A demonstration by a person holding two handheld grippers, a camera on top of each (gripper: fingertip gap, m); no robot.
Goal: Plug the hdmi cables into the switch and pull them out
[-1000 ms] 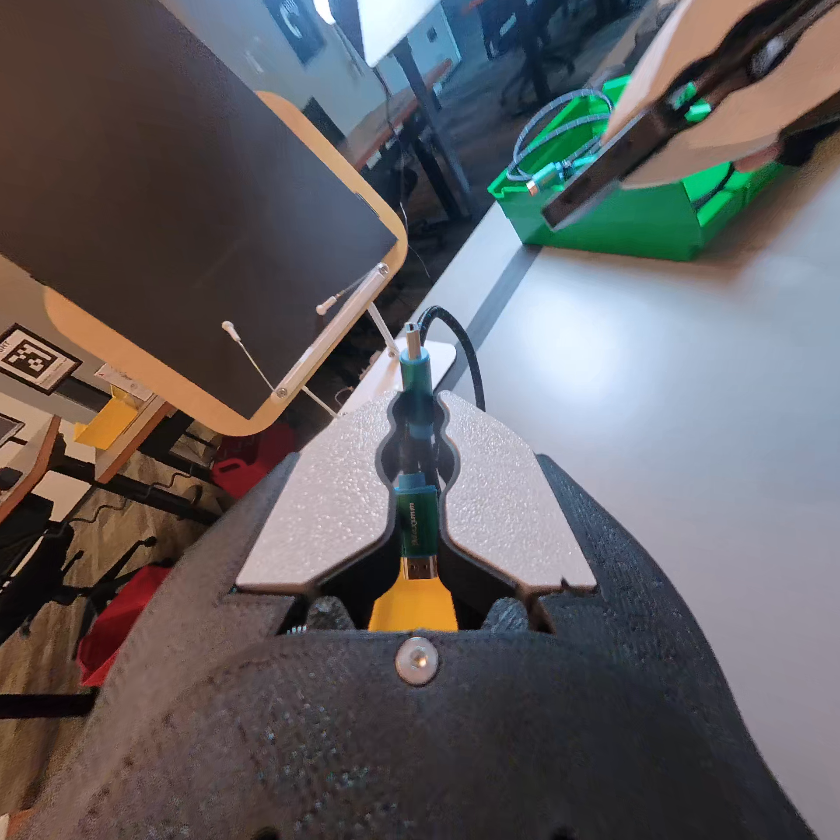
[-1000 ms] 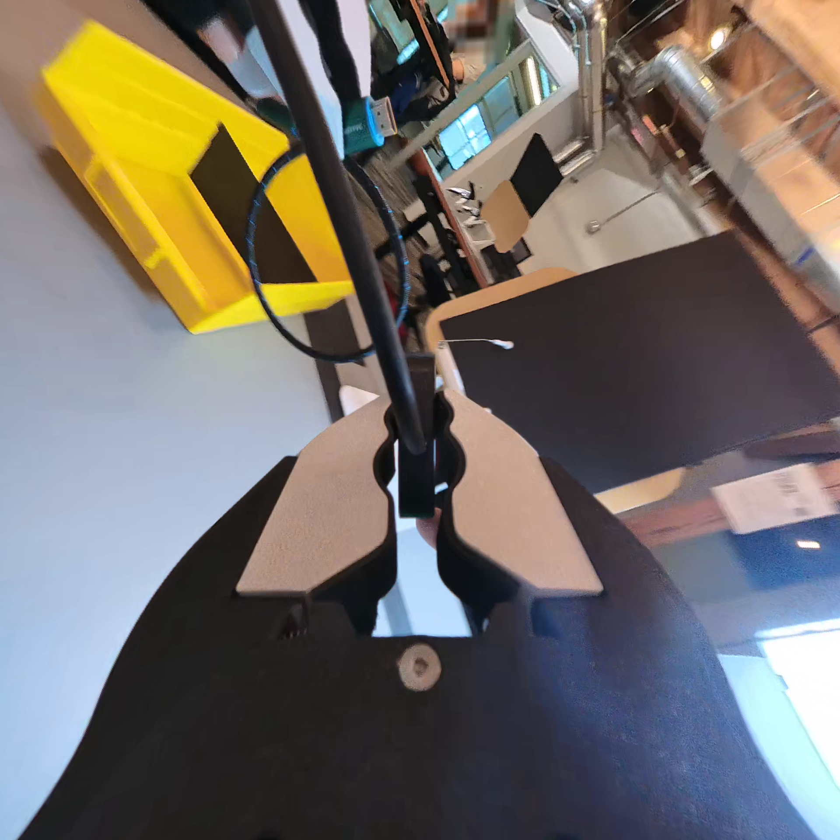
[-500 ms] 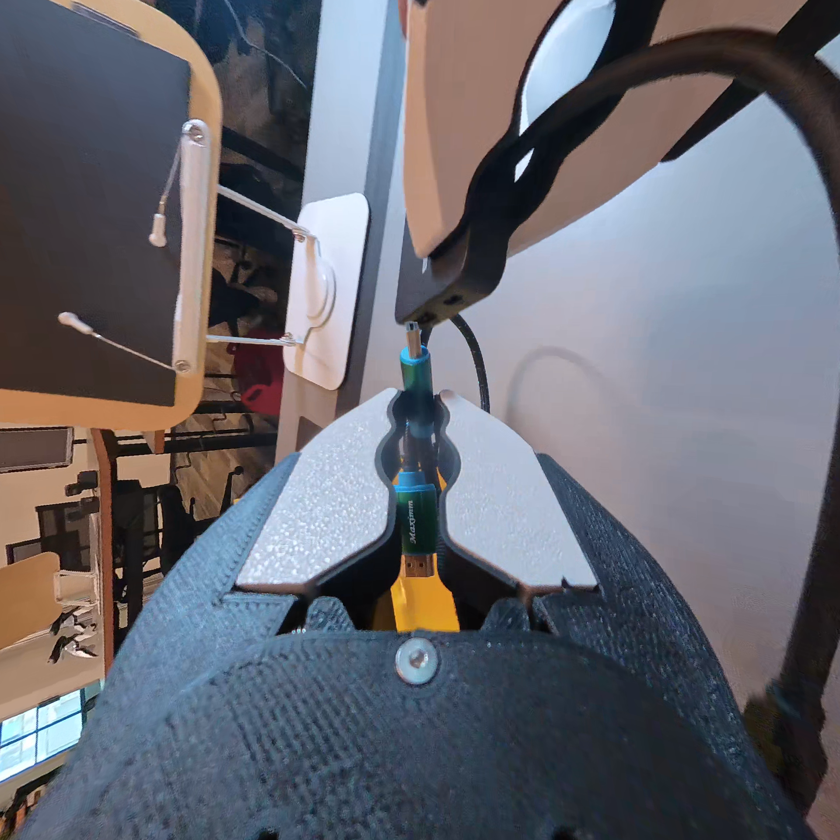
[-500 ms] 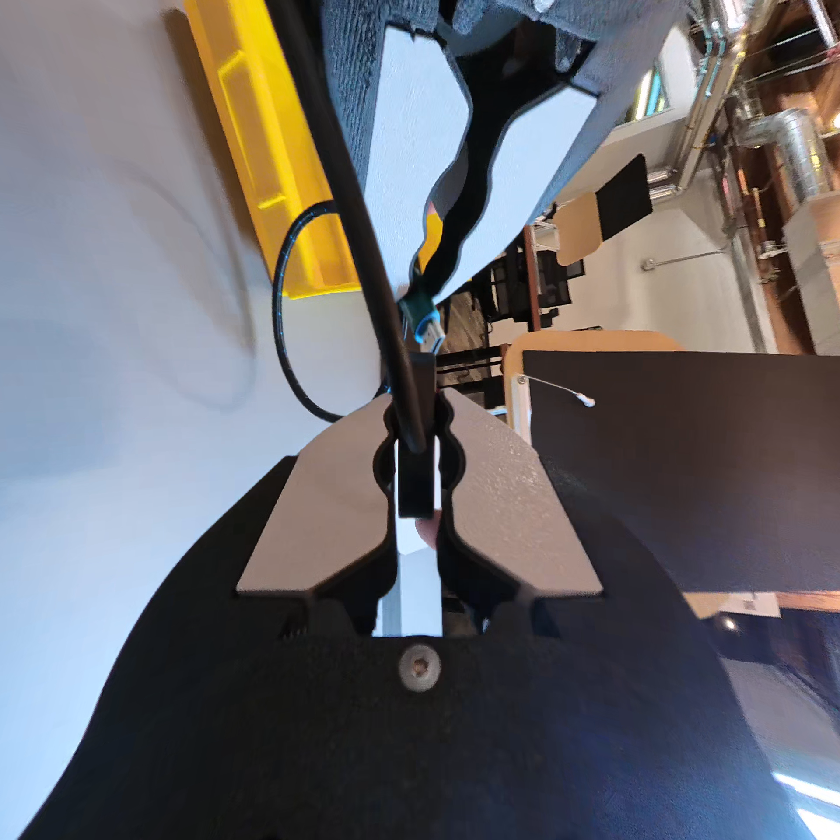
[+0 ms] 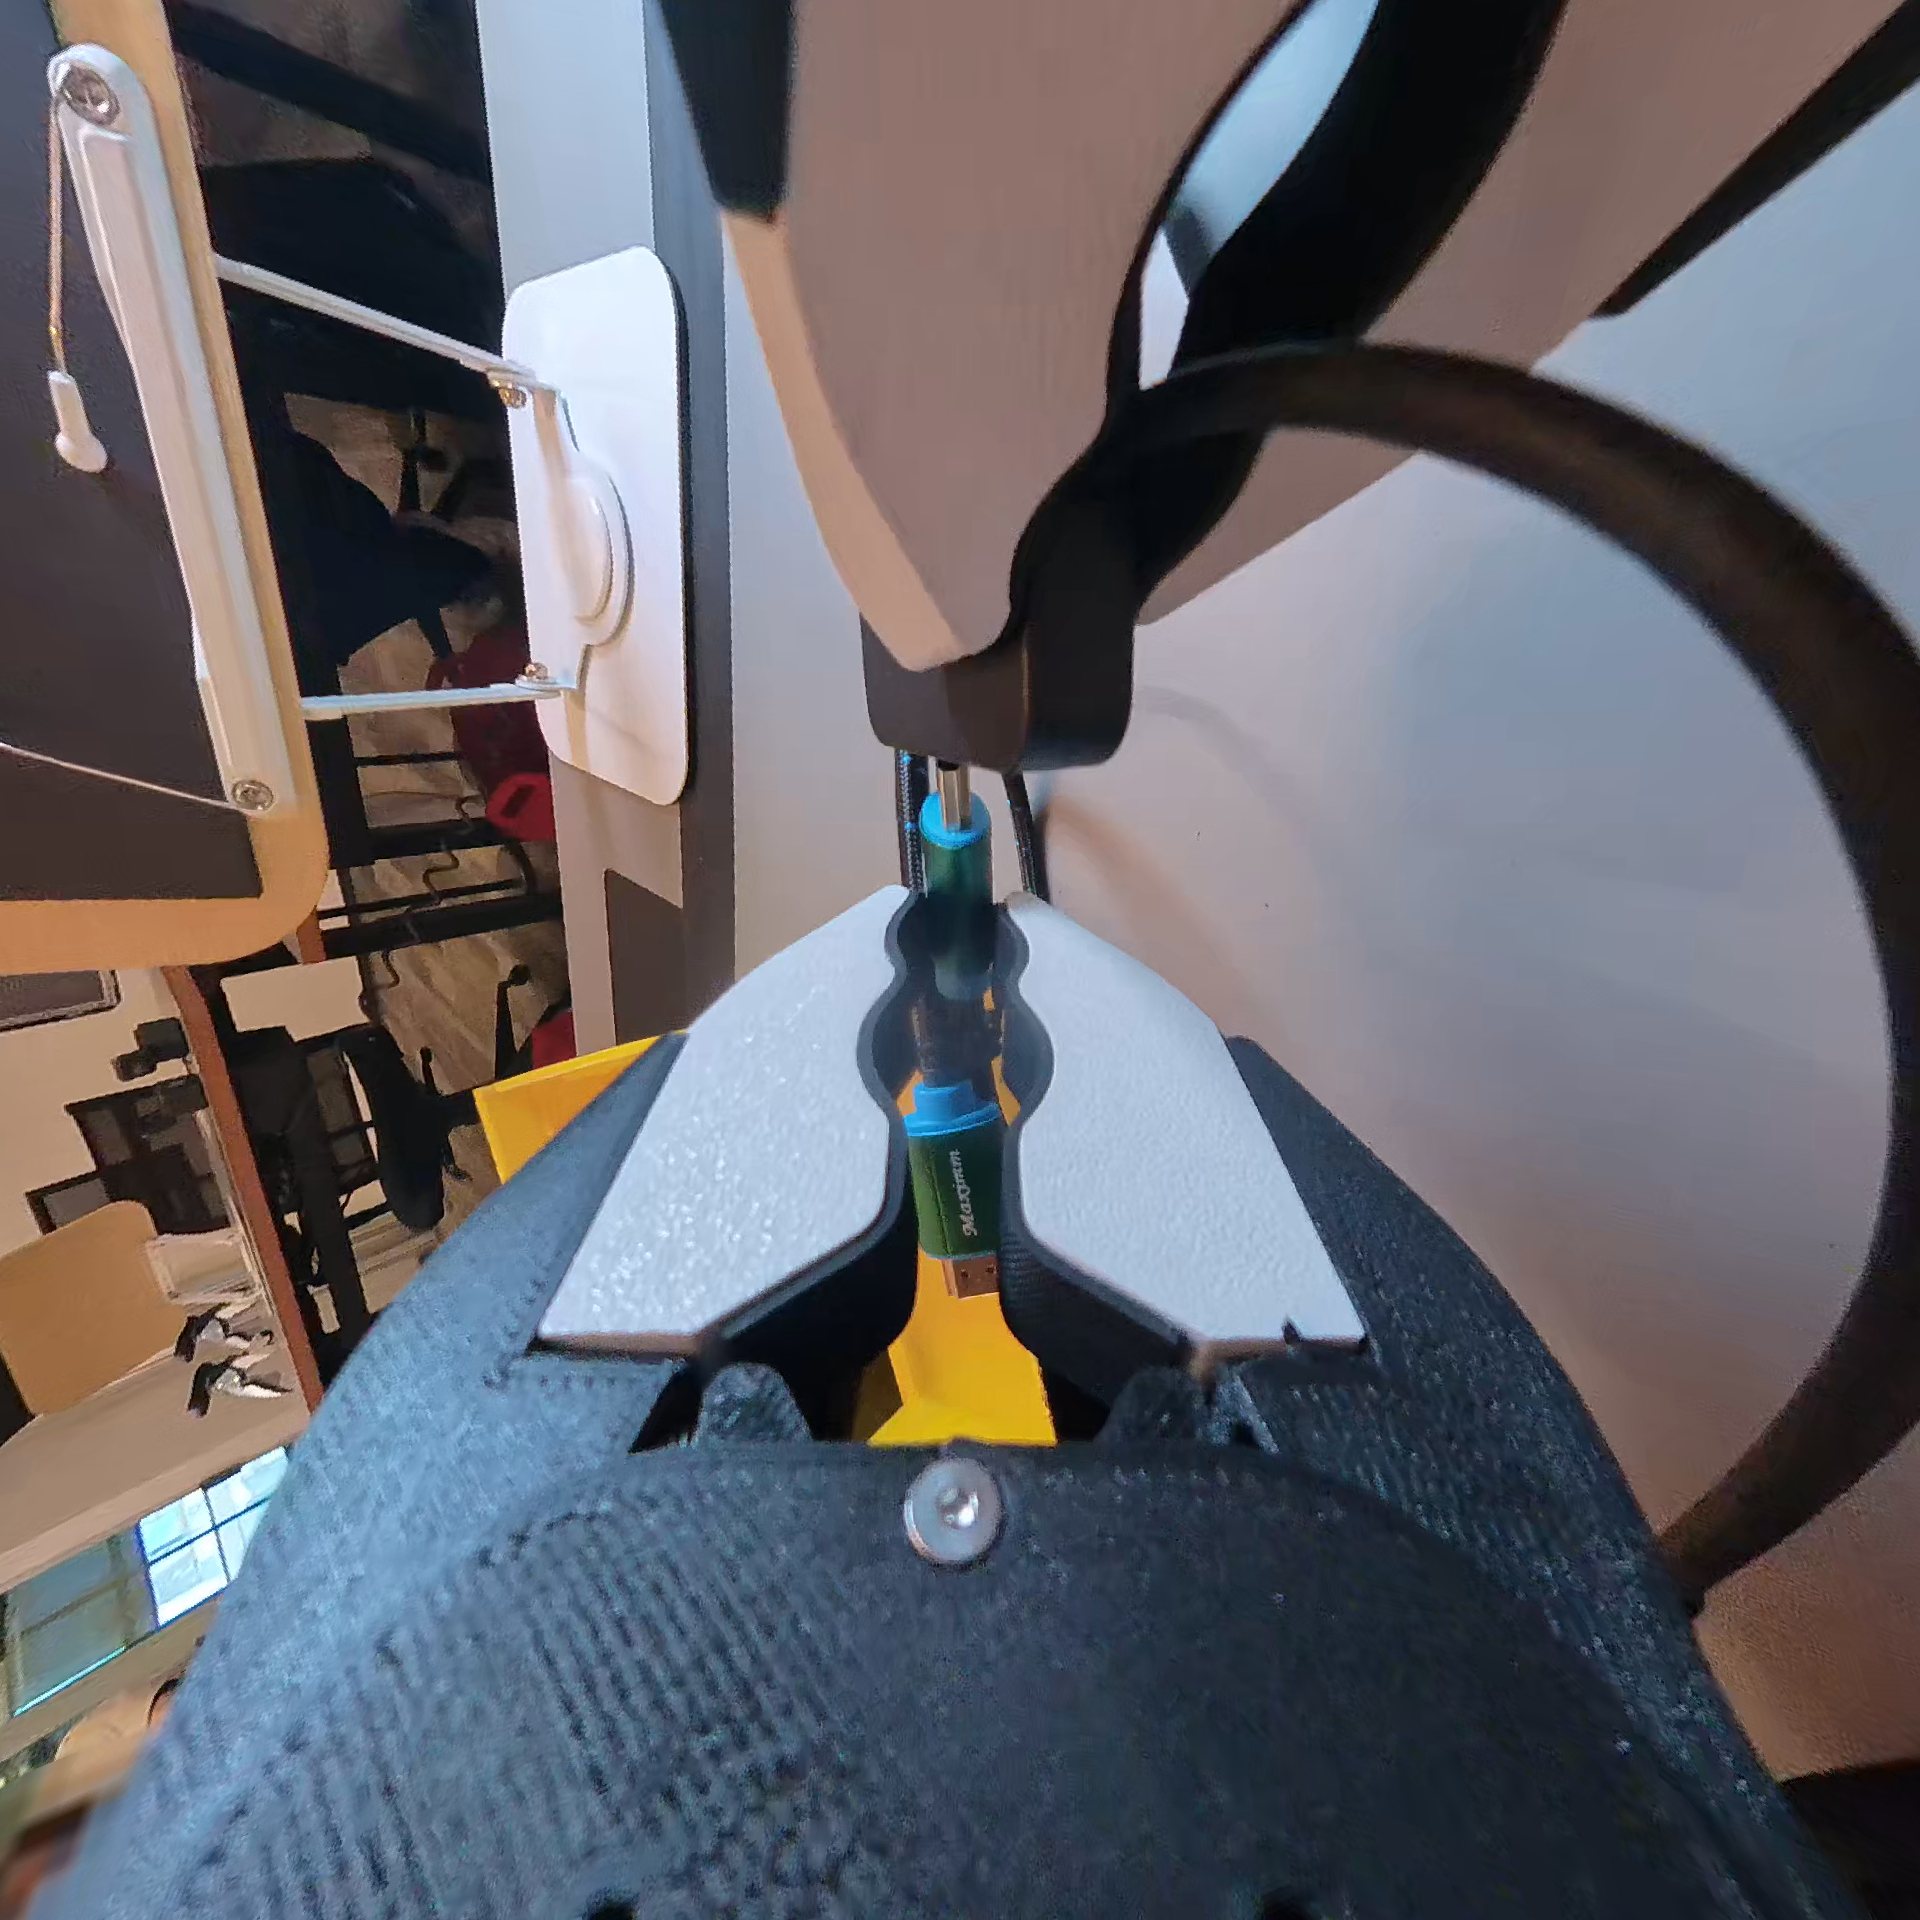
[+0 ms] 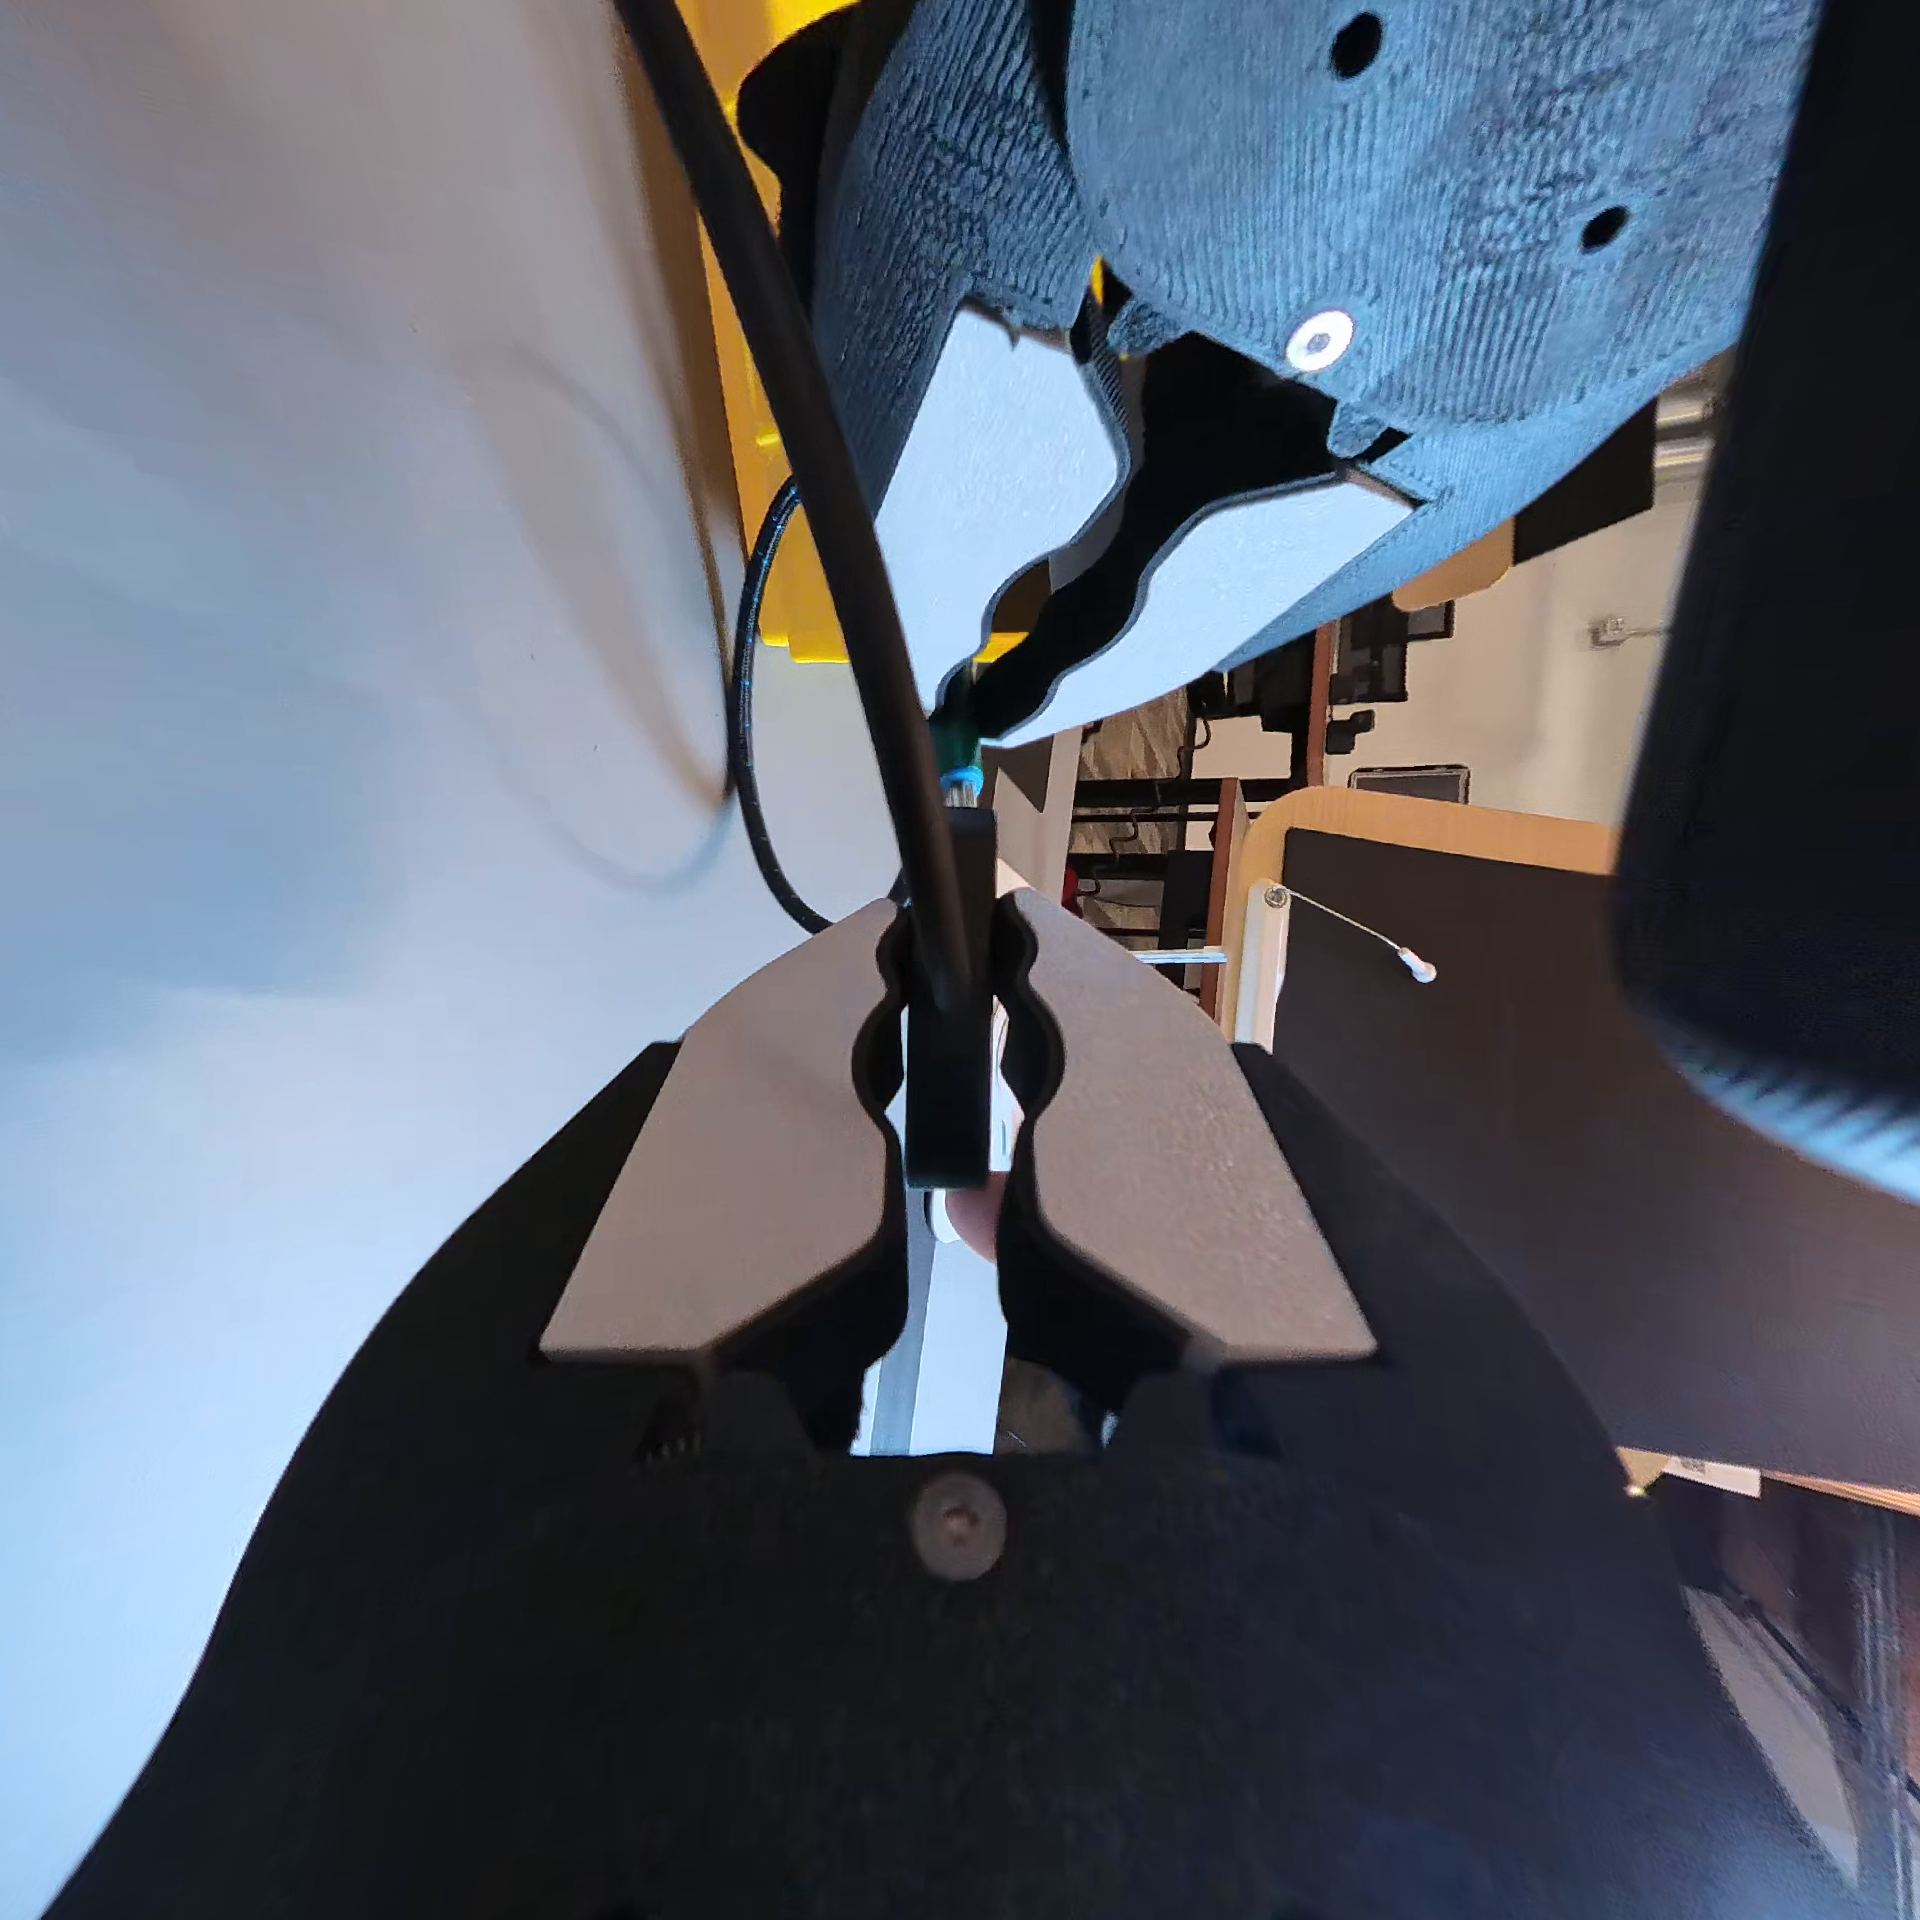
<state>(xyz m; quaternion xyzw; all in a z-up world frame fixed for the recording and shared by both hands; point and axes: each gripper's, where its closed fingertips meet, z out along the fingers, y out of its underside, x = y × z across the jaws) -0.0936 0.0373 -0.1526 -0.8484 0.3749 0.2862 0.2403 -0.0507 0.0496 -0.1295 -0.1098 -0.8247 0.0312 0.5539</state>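
Note:
In the left wrist view my left gripper (image 5: 956, 914) is shut on a green HDMI plug (image 5: 954, 868) with a blue collar. Its metal tip (image 5: 948, 790) meets the end face of the black switch (image 5: 987, 717). I cannot tell how deep it sits. My right gripper (image 5: 1039, 644) comes in from above, shut on the switch. A second green plug (image 5: 954, 1195) hangs behind my left fingers. In the right wrist view my right gripper (image 6: 945, 914) is shut on the switch (image 6: 945, 1060). The left gripper (image 6: 1039, 675) holds the plug (image 6: 956, 743) against the switch's far end.
The switch's thick black cable (image 5: 1766, 623) loops to the right, and it also shows in the right wrist view (image 6: 831, 468). A yellow bin (image 5: 966, 1382) sits behind my left gripper on the pale table (image 5: 1455, 935). A white pad (image 5: 597, 520) and a black board (image 5: 104, 520) lie at the table's edge. Some 5 cm of space lies between my two pairs of fingers.
The two grippers have closed the gap. The plug's tip, apart from the switch half a second ago, now touches its end face. Both grippers stay shut.

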